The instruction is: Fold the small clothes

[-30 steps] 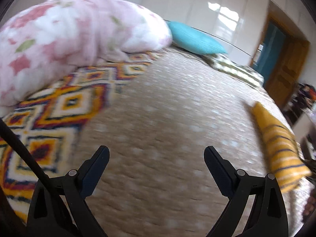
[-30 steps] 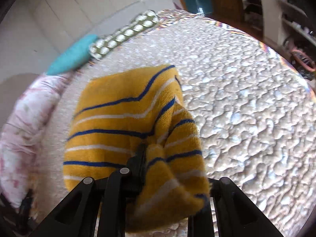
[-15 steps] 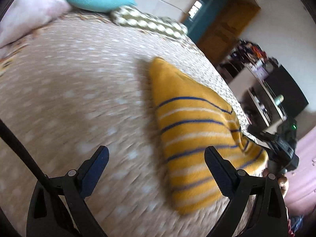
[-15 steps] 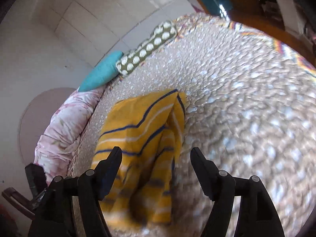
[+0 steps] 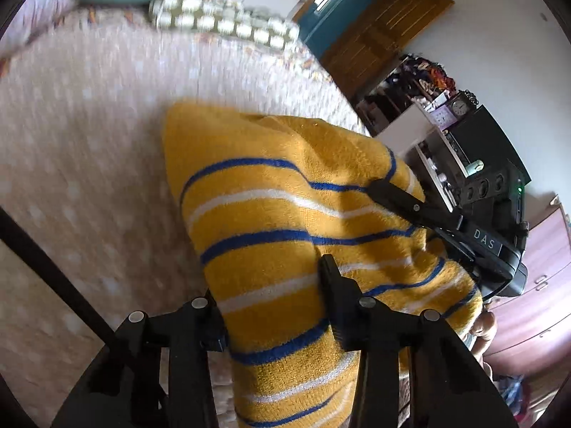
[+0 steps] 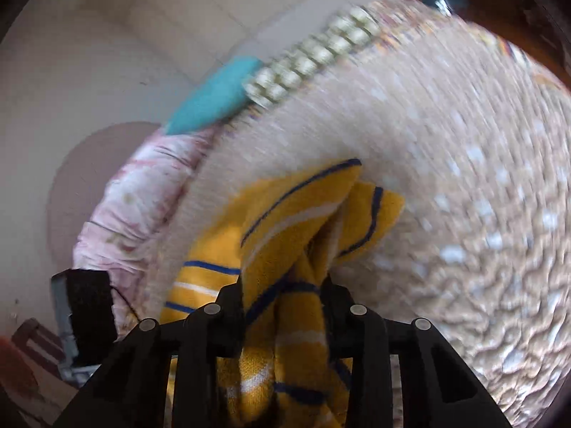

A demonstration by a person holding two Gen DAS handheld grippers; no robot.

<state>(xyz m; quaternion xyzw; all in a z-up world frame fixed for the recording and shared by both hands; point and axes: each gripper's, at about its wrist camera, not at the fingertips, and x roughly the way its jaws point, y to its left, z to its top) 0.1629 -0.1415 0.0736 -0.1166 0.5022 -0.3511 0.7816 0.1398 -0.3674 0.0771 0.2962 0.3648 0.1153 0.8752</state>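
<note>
Two grippers now bite the same yellow striped garment, where half a second ago both stood wide with nothing in them.

Left wrist view: the left gripper has closed in from an open hover, and its fingers straddle a ridge of the knit at the garment's near edge, with cloth filling the gap. The garment lies on the beige bedspread, and the right gripper presses into its far side.

Right wrist view: the right gripper has narrowed onto a bunched fold of the garment, which trails away toward the teal pillow. The blur suggests motion.

With both ends pinched, a lift or fold-over looks ready to begin.
</note>
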